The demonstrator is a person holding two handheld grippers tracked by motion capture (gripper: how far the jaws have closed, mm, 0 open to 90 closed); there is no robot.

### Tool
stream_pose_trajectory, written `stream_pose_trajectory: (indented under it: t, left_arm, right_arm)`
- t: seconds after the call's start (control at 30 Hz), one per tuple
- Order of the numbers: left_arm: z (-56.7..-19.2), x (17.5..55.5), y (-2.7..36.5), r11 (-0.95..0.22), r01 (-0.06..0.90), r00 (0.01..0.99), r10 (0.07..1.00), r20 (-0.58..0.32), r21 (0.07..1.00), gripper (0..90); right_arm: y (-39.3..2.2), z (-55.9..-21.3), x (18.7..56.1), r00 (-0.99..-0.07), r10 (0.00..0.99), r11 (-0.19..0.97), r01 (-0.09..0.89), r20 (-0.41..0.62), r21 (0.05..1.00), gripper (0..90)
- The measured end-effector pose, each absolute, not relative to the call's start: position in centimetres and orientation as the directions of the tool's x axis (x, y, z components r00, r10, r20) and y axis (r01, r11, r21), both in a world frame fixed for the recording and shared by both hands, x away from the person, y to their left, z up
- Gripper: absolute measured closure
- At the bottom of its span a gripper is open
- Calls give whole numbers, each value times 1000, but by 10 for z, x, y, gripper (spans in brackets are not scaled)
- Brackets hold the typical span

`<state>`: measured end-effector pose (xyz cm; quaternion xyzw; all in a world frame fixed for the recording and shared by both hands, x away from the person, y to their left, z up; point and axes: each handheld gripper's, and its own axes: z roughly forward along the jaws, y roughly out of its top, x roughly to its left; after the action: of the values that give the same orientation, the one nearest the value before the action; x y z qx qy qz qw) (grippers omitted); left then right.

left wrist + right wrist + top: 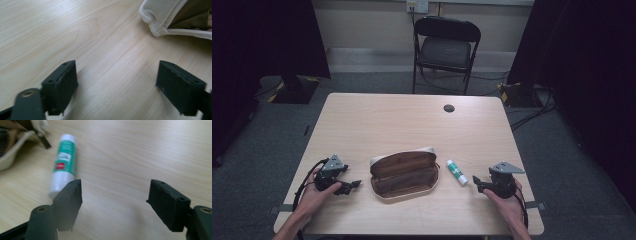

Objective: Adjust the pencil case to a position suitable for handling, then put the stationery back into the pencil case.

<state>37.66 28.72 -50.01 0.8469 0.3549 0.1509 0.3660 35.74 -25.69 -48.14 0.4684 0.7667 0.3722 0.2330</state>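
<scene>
Wooden tabletop (412, 120) carries an open pencil case (404, 174) and glue stick (457, 172) near its front edge. Both the left gripper (353, 186) and right gripper (476, 181) gape empty; a nudge could roll the stick away.

The worktop (412, 125) is evenly and softly lit from above; its pale wood reads bright without glare. Dark curtains at both sides of the high view fall to near black. That view is slightly soft and low in detail. A faint shadow lies under the pencil case (404, 174). In the right gripper view the glue stick (62, 166) is blurred; near fingers (68, 200) show soft edges.
</scene>
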Motion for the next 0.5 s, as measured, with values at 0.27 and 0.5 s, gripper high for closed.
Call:
stream_pose_trajectory:
  t: [0.27,0.5]
  left_arm:
    - [-502,377,288,-465,489,687,726,2,738,133]
    - [-502,377,288,-465,493,684,730,3,735,118]
  right_arm:
    - [-228,-463,353,-549,835,289,488,32,823,409]
    - [-207,-460,364,-595,803,336,500,35,798,507]
